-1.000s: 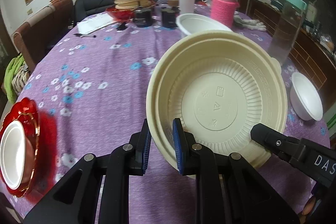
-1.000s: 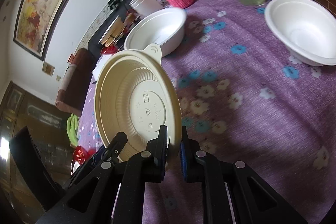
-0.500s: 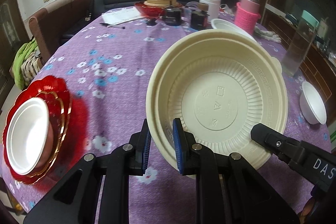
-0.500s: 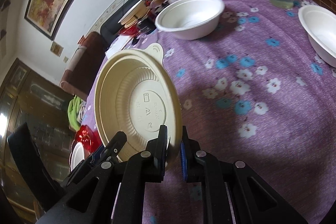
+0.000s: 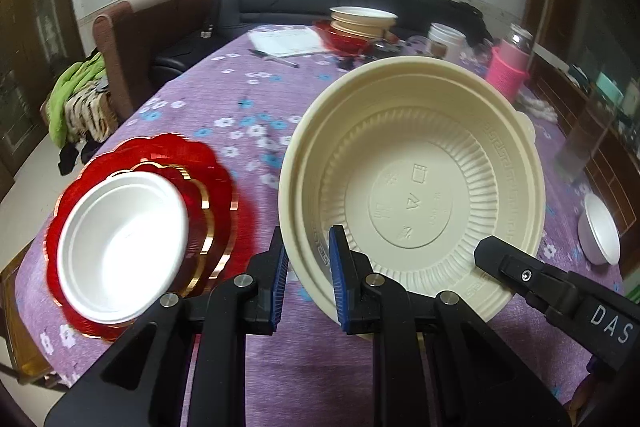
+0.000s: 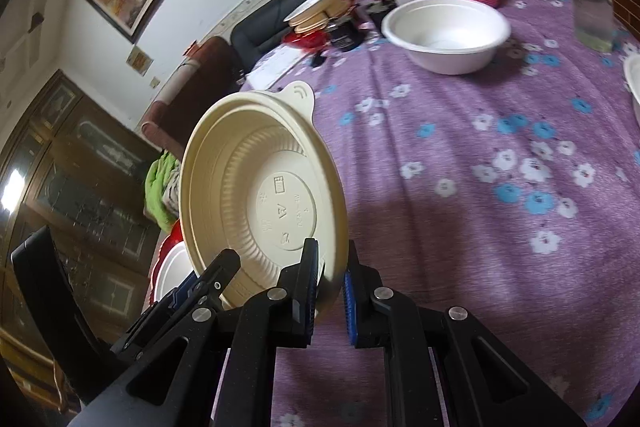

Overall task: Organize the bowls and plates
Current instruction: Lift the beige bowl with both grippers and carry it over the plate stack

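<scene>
Together, both grippers, left (image 5: 306,279) and right (image 6: 328,297), pinching one cream bowl (image 5: 412,183).

Both grippers clamped, raised above the table.
The left gripper (image 5: 306,273) pinches the cream bowl's (image 5: 412,187) near-left rim; the right gripper (image 6: 329,291) pinches its opposite edge.

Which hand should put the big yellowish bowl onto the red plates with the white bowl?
Probably the left. Both the left gripper and right gripper clamp the cream bowl, but the red plates and white bowl lie on the left gripper's side.
</scene>
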`<state>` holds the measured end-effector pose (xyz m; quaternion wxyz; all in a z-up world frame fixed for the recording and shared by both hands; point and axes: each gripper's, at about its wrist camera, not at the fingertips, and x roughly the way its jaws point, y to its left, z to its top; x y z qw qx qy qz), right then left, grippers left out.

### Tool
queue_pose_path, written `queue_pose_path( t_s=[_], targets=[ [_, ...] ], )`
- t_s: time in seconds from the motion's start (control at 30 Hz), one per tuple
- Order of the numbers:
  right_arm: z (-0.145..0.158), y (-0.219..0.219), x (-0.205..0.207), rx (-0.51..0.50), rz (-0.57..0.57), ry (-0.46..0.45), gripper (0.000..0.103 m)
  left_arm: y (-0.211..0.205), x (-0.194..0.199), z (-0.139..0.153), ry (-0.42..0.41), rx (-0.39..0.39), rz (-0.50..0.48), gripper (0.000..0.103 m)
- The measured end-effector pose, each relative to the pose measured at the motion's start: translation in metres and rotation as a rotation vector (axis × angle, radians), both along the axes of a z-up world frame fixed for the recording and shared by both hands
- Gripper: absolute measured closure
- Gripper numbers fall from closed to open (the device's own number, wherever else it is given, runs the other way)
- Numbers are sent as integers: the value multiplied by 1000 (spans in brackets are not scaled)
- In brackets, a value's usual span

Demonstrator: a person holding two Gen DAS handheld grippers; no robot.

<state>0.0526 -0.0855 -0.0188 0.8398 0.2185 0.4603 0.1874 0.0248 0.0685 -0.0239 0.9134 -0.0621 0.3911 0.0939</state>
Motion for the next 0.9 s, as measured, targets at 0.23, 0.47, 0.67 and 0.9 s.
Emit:
queue_pose_path(
  t_s=[0.23, 0.47, 0.67, 0.9],
  targets=[
    [7, 33, -3, -6, 73, -15, 92, 32, -13, 4, -11, -11, 74, 85],
    [11, 73, -4, -15, 162, -18, 92, 66, -25, 3, -6, -7, 170, 85],
    [15, 111, -7, -25, 242, -22, 92, 93, -36, 4, -8, -2, 248, 85],
    [17, 147, -13, -32, 314, -21, 92, 120, -51, 0, -6, -18, 318, 85]
  ],
)
